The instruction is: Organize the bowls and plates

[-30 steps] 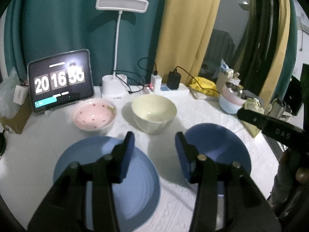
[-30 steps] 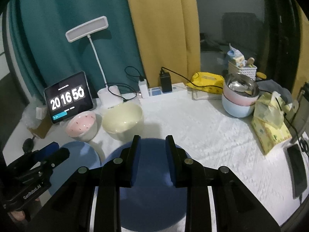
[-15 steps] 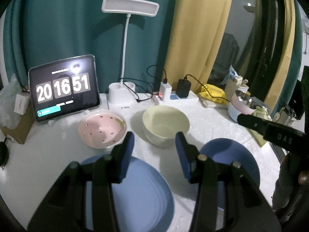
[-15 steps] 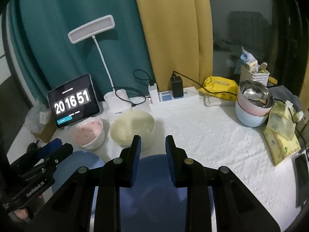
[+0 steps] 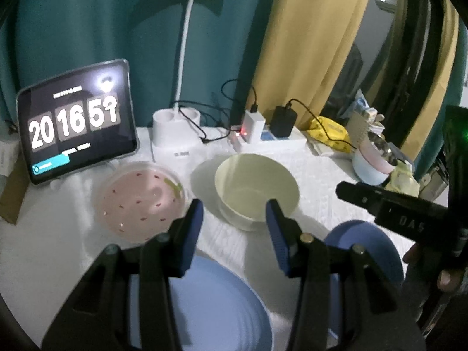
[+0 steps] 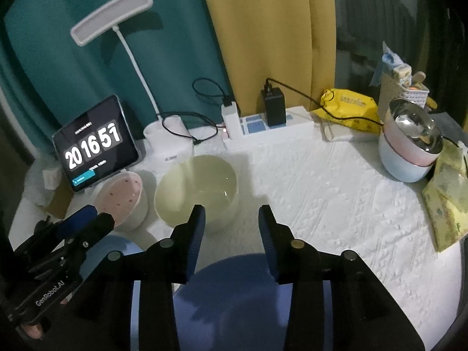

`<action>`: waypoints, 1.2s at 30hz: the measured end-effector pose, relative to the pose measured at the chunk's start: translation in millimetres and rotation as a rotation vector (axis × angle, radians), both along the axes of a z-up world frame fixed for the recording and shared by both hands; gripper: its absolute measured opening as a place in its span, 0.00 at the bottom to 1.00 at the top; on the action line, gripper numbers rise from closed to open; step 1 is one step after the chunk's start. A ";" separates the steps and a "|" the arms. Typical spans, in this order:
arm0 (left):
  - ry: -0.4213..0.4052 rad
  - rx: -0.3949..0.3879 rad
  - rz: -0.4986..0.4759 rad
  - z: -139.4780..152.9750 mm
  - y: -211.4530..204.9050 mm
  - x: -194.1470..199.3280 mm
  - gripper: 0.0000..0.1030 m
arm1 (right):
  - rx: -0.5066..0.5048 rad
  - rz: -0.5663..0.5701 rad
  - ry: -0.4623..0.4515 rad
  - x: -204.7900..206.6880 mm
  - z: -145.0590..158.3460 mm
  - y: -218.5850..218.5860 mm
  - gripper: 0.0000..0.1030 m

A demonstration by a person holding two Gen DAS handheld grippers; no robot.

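Observation:
A pink spotted bowl (image 5: 140,200) and a pale yellow bowl (image 5: 256,188) sit side by side on the white cloth. A light blue plate (image 5: 216,307) lies under my left gripper (image 5: 234,213), which is open and empty, in front of the gap between the two bowls. A darker blue plate (image 6: 234,298) lies under my right gripper (image 6: 231,219), also open and empty, just short of the yellow bowl (image 6: 196,190). The pink bowl (image 6: 122,199) and left gripper (image 6: 79,219) show at the left of the right wrist view.
A tablet clock (image 5: 76,122), a lamp base (image 5: 175,131) and a power strip with chargers (image 5: 263,137) line the back. Stacked bowls (image 6: 409,152), a yellow packet (image 6: 348,105) and tissue packs (image 6: 447,201) stand at the right.
Both grippers have moved forward towards the bowls, which look larger and closer. The plates have slid lower in both views. The right gripper's jaws have opened wider.

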State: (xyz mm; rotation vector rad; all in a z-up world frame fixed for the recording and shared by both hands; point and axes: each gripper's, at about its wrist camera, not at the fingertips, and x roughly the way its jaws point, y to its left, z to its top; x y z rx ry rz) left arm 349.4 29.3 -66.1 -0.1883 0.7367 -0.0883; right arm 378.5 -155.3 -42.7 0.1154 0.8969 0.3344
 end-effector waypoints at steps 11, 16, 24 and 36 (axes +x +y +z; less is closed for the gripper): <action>0.117 -0.069 -0.011 -36.3 11.2 48.2 0.45 | -0.037 -0.025 0.128 40.0 -35.2 24.4 0.39; 0.141 -0.054 -0.016 -47.1 9.7 61.7 0.45 | -0.044 -0.018 0.154 52.2 -47.5 35.9 0.39; 0.175 -0.027 -0.030 -59.0 2.4 73.0 0.44 | -0.058 -0.005 0.187 64.6 -66.9 44.3 0.38; 0.162 -0.012 -0.054 -66.5 -6.2 80.6 0.34 | -0.084 0.003 0.179 70.4 -80.6 51.2 0.28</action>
